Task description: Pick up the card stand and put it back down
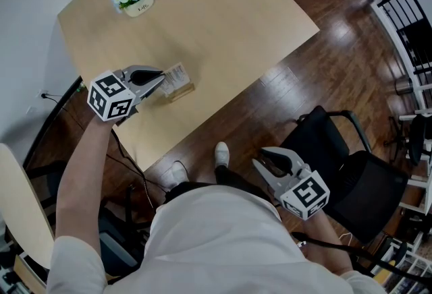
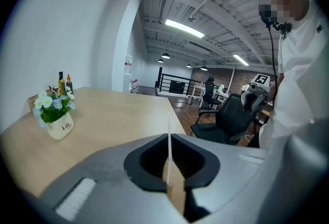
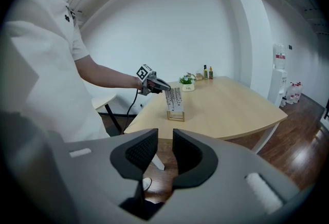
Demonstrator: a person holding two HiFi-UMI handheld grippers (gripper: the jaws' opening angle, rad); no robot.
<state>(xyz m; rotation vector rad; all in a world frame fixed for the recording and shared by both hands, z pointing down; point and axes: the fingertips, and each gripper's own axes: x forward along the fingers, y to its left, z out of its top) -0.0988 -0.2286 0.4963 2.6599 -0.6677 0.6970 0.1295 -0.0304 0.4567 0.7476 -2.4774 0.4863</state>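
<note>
Bright and even in the head view, lit from above; only a small soft shadow under the card stand (image 1: 177,81) on the counter (image 1: 223,23). Pale sheen on the wooden floor (image 1: 337,23) toward two o'clock. Sharp throughout, with slight bowing near the edges.

Strong fisheye in both gripper views, black corners all round. Glaring strip lights (image 2: 184,28) at twelve o'clock in the left gripper view; left claw (image 2: 169,166) soft and out of focus at six o'clock. Bright, washed-out wall (image 3: 205,22) in the right gripper view; right claw (image 3: 163,159) blurred up close, distance fairly crisp.
</note>
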